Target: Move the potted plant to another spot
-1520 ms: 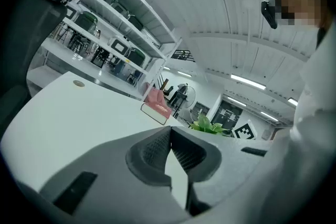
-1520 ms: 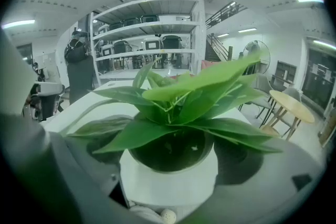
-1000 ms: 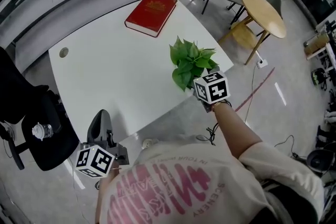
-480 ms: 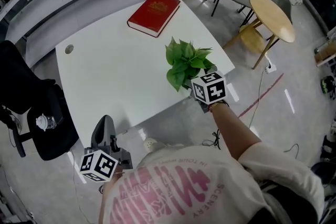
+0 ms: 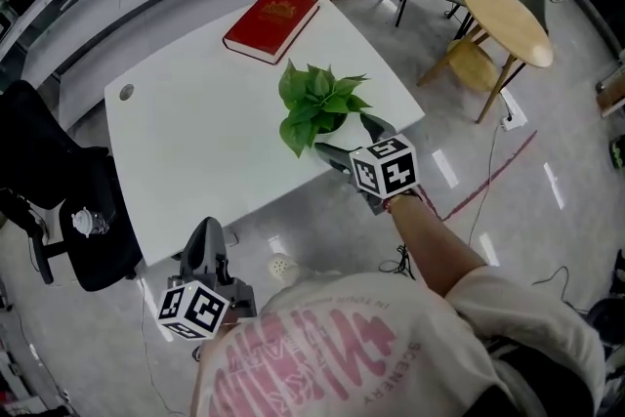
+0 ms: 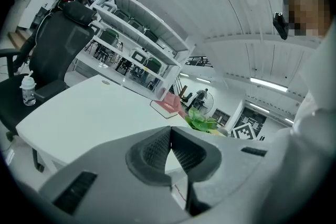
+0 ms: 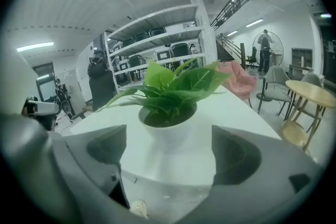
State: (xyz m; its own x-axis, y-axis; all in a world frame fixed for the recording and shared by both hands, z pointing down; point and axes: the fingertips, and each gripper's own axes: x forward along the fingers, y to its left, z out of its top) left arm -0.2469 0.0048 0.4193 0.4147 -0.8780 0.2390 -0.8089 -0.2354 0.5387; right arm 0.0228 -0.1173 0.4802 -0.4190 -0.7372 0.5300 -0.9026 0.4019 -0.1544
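The potted plant (image 5: 314, 107) stands on the white table (image 5: 195, 142) near its right edge, red book (image 5: 270, 21) well beyond. The right gripper (image 5: 354, 140) holds its jaws wide just short of the pot, seemingly not touching. The left gripper (image 5: 205, 244) hangs off the table, jaws together on nothing

The leafy potted plant (image 7: 173, 86) is bright green in a plain white pot. The flat table top (image 5: 186, 151) is white, and the hardback book (image 5: 270, 22) is dark red. The left gripper (image 6: 170, 135) and right gripper (image 5: 354, 140) are grey, each with a cube of black and white squares.
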